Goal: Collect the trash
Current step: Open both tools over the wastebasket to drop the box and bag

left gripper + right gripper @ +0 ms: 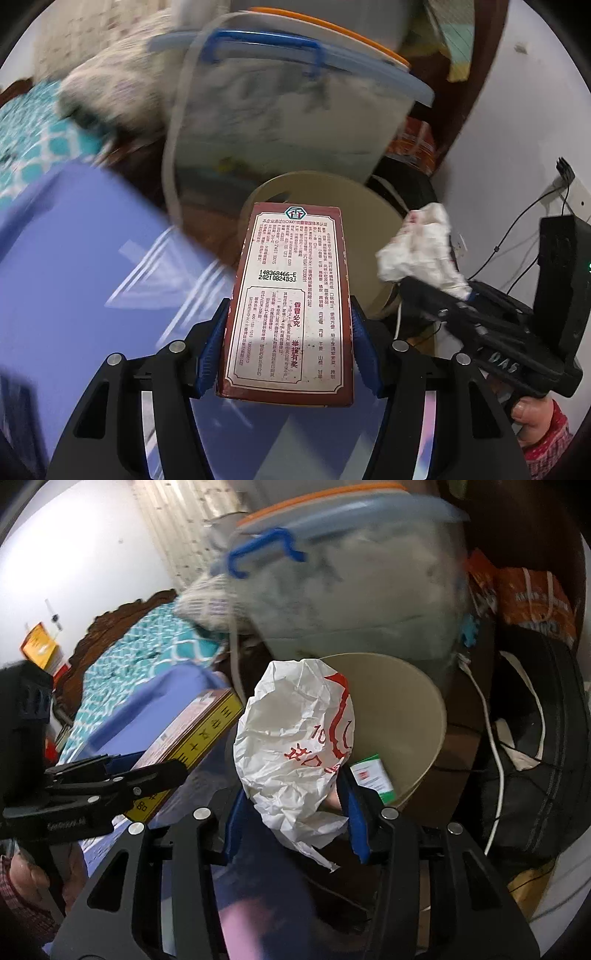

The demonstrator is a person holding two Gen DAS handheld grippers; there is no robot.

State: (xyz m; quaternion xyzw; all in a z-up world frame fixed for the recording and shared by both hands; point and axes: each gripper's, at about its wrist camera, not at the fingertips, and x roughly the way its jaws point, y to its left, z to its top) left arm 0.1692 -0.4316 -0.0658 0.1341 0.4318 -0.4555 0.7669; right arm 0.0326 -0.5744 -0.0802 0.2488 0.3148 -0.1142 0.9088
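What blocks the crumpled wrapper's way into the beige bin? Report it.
Nothing visible does. The crumpled wrapper, clamped in the right hand-held gripper, is at the near rim of the beige bin, whose mouth is open, with a green-and-white carton inside.

Printed cardboard box (288,306) (matt), crumpled white paper wrapper (295,738); smooth beige plastic bin (402,720)

A: Left gripper (288,347)?
B: Blue pads clamp a brown-red printed box (291,295), one on each long side.

A: Beyond it?
B: Beige bin (354,199), its rim showing past the box's far end.

A: Right side?
B: Right gripper (467,295) grips crumpled white paper (421,247), near the bin's rim. Background blurred.
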